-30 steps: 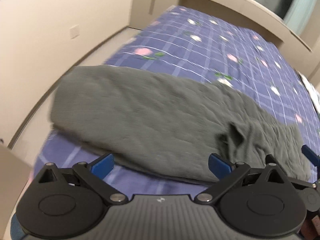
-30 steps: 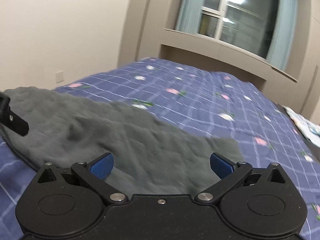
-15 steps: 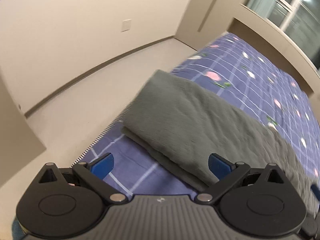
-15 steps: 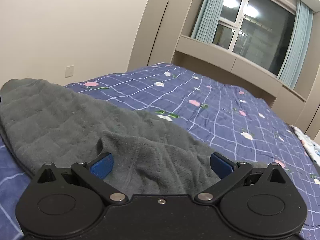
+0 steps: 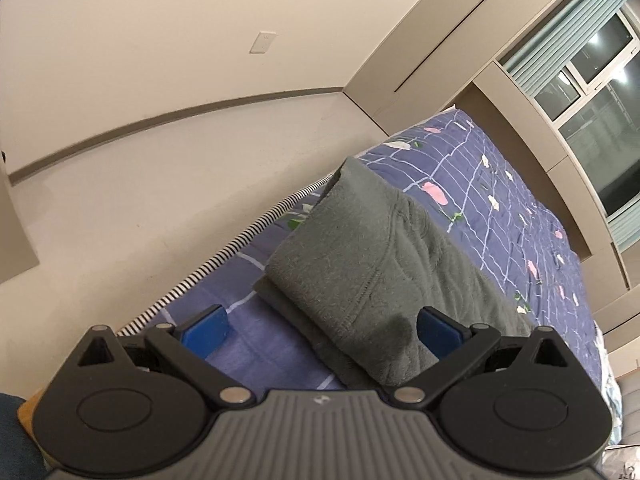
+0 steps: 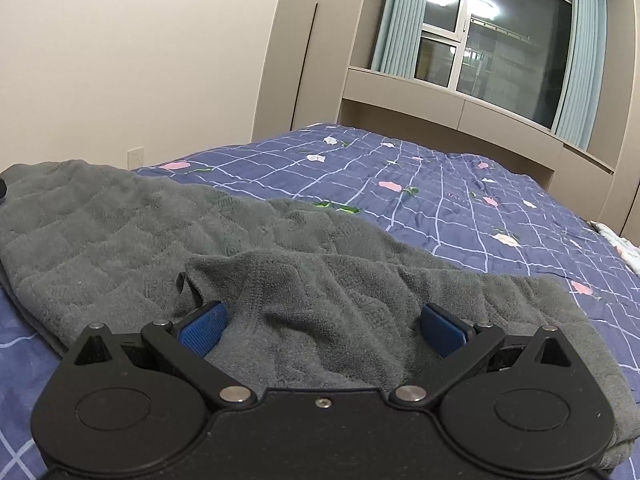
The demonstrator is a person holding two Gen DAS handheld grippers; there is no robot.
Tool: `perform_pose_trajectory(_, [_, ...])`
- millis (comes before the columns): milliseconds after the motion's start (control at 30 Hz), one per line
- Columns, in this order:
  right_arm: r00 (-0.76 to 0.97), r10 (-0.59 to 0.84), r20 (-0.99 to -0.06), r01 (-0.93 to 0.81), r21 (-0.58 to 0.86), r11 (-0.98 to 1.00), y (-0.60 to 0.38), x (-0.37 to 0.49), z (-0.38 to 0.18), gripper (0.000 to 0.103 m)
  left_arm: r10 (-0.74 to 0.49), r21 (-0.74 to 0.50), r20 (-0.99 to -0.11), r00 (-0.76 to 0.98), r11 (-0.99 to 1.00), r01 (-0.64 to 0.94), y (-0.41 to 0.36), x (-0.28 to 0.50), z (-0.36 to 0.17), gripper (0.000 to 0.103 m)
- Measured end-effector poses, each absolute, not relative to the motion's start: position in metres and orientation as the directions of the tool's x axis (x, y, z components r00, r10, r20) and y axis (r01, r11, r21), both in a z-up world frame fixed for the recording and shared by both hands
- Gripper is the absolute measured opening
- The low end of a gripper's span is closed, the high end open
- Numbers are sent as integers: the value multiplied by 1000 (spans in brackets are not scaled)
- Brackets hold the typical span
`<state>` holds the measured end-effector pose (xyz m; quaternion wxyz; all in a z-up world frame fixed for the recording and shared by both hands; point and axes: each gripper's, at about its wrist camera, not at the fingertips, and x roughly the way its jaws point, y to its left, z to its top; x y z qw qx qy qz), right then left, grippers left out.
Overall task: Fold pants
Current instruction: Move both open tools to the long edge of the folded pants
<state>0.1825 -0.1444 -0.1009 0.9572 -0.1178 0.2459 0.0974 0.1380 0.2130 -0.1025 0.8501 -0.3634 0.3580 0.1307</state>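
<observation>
On the bed (image 6: 460, 200), across its blue checked cover with small flowers, the grey fleece pants (image 6: 120, 240) lie stretched along the near edge. Compared with a second ago, the left claw (image 5: 320, 330) has swung away to the left: then it looked over the whole spread of fabric, and now it faces one folded end of the pants (image 5: 380, 264), with the floor (image 5: 160, 184) and the wall beyond filling much of its view. The right claw (image 6: 322, 332) has come closer and lower over the other end, where a raised, rumpled fold of cloth now sits between its fingers; earlier that cloth lay further ahead of it.

Both claws stand wide apart. The left one holds nothing; its right blue pad (image 5: 438, 334) is just beside the layered edge of the folded end, and its left pad is over bare bedcover. The right claw also grips nothing, though the bunched fabric lies in the gap and seems to brush its left pad (image 6: 202, 330). A window (image 6: 500, 52) with pale curtains is behind the bed.
</observation>
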Motion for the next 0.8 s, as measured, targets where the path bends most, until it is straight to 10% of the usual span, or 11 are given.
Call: perform_pose_trajectory(800, [865, 125, -486, -239, -181, 954, -142, 181, -102, 103, -91, -516, -738, 669, 715, -472, 189, 151, -102, 102])
